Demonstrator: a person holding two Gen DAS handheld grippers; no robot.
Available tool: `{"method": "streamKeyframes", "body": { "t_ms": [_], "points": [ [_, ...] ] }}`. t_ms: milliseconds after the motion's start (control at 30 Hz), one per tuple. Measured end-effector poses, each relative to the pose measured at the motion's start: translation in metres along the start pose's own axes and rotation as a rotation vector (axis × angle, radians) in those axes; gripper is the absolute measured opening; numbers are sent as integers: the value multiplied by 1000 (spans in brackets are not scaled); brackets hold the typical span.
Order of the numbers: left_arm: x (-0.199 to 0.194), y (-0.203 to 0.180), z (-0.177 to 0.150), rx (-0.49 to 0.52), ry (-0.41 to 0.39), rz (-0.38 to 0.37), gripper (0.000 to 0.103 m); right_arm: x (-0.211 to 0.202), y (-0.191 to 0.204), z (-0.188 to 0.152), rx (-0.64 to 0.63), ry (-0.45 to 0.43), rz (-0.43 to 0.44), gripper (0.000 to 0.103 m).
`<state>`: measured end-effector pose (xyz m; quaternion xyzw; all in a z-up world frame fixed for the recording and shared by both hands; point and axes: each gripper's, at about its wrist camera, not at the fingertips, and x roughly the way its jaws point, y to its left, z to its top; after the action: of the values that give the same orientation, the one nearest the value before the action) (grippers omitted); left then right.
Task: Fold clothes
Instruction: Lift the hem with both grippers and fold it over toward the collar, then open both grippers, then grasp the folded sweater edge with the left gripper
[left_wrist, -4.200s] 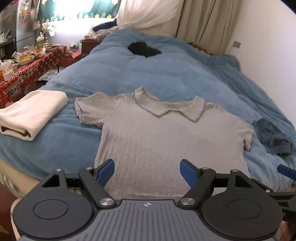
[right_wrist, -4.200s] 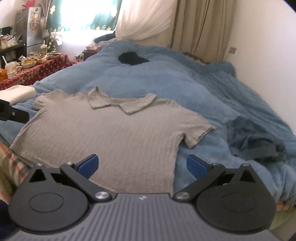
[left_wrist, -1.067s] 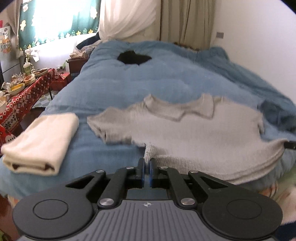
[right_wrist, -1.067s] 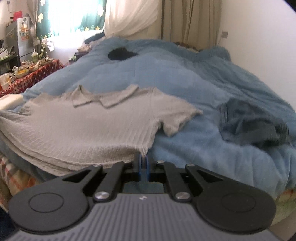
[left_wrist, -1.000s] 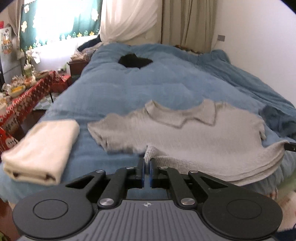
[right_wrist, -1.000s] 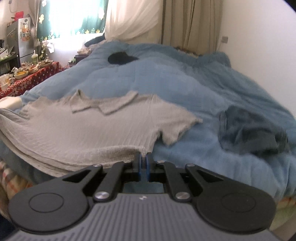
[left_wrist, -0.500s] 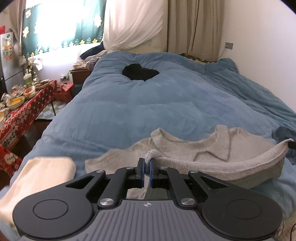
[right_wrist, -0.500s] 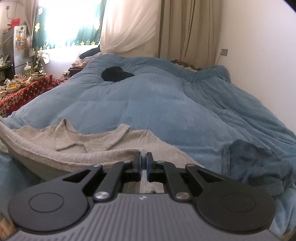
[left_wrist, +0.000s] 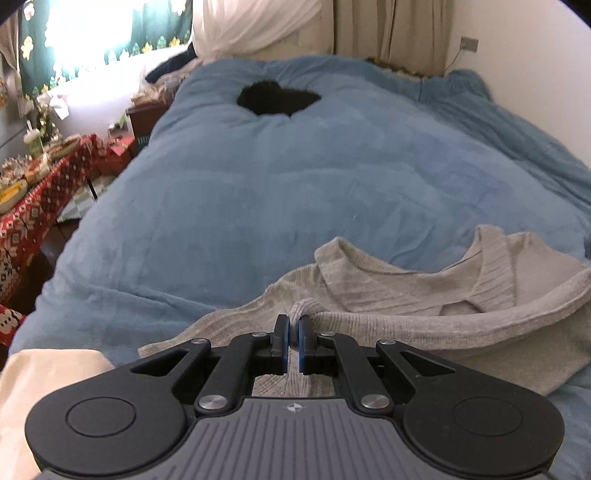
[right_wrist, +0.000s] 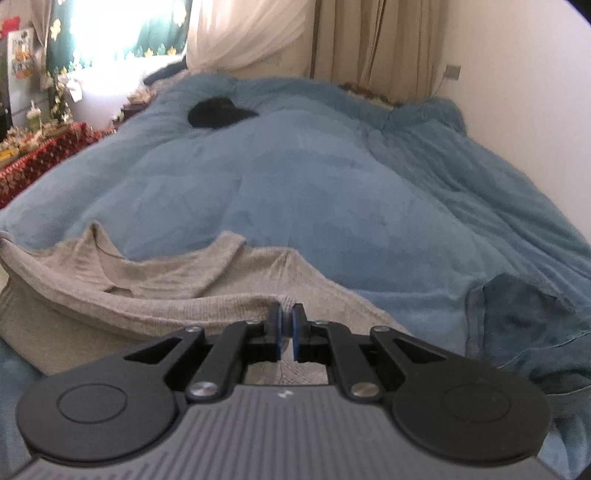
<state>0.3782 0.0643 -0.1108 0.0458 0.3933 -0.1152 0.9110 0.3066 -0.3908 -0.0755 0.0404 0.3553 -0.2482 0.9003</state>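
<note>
Blue bedding (left_wrist: 295, 192) covers a wide bed that fills both wrist views, with curtains and a bright window behind its far end and a red patterned tablecloth (left_wrist: 33, 206) beyond its left edge. A black item (left_wrist: 277, 98) lies near the far end of the bed, well apart from the work.

Subject of the task: a grey knitted collared shirt (left_wrist: 388, 280), lying across the near edge of the bed. The left gripper (left_wrist: 291, 332) has its jaws nearly together, pinching a bunch of the shirt's hem. The right gripper (right_wrist: 284, 325) stands likewise, its jaws narrow and clamped on the hem at the other corner. The hem runs as a raised band between the two grips and sits over the shirt's body, just short of the collar (right_wrist: 147, 273).

Assessment: the first fold, bottom hem up towards the collar, is under way but not laid down; the fabric is not yet released or flattened. Sleeves and any crosswise fold remain, as far as can be judged.

Other items: a cream folded garment (left_wrist: 44, 373) at the near left corner appears finished. A dark blue garment (right_wrist: 524, 325) lies crumpled near the right edge, apparently not yet folded.
</note>
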Motion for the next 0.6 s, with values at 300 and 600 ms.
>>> {"method": "streamKeyframes", "body": {
  "t_ms": [300,600],
  "points": [
    [44,-4,4,24,67,41,6,55,1,-2,31,80,-9,7],
    [52,15,4,-71,61,44,41,69,-7,6,79,73,-22,35]
  ]
}}
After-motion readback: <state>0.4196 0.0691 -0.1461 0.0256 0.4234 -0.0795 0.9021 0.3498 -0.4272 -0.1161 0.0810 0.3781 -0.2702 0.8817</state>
